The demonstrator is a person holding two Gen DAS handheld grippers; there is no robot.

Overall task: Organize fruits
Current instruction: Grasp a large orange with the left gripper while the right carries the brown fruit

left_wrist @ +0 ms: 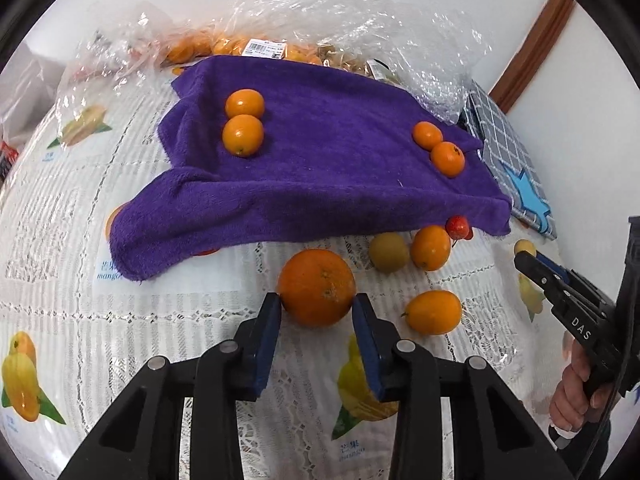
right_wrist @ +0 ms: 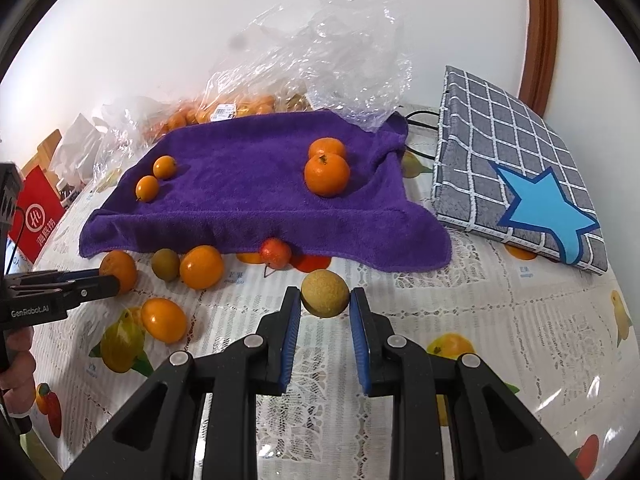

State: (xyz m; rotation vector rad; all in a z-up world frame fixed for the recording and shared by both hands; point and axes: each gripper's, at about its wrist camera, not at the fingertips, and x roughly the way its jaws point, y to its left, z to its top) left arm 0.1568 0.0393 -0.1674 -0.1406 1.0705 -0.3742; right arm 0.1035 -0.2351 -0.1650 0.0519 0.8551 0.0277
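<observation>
Left gripper (left_wrist: 316,300): jaws closed on the orange (left_wrist: 317,287), pads touching both flanks, low over the desk (left_wrist: 52,248) just off the front hem of the purple towel (left_wrist: 320,152).

Right gripper (right_wrist: 325,295): jaws grip the small tan fruit (right_wrist: 325,293), which sits between the tips, in front of the towel's front edge.

On the towel: two kumquats (left_wrist: 243,120) touching each other at 10 o'clock, two tangerines (left_wrist: 439,148) touching at 2 o'clock. The middle of the towel is bare.

Along the front hem, left wrist view: a green-brown fruit (left_wrist: 388,252), touching a kumquat (left_wrist: 430,248) to its right, then a red fruit (left_wrist: 458,227) tucked at the hem. One more kumquat (left_wrist: 433,312) lies at 3 o'clock of the orange, apart from it.

Towel's front left corner droops onto the desk; its right front corner hangs near the checked cushion (right_wrist: 516,168), at 2 o'clock in the right view. Plastic bags (left_wrist: 360,16) with fruit stand behind the towel's rear edge, against the wall.

Open desk lies below and left of the left gripper, and right of the right gripper.
</observation>
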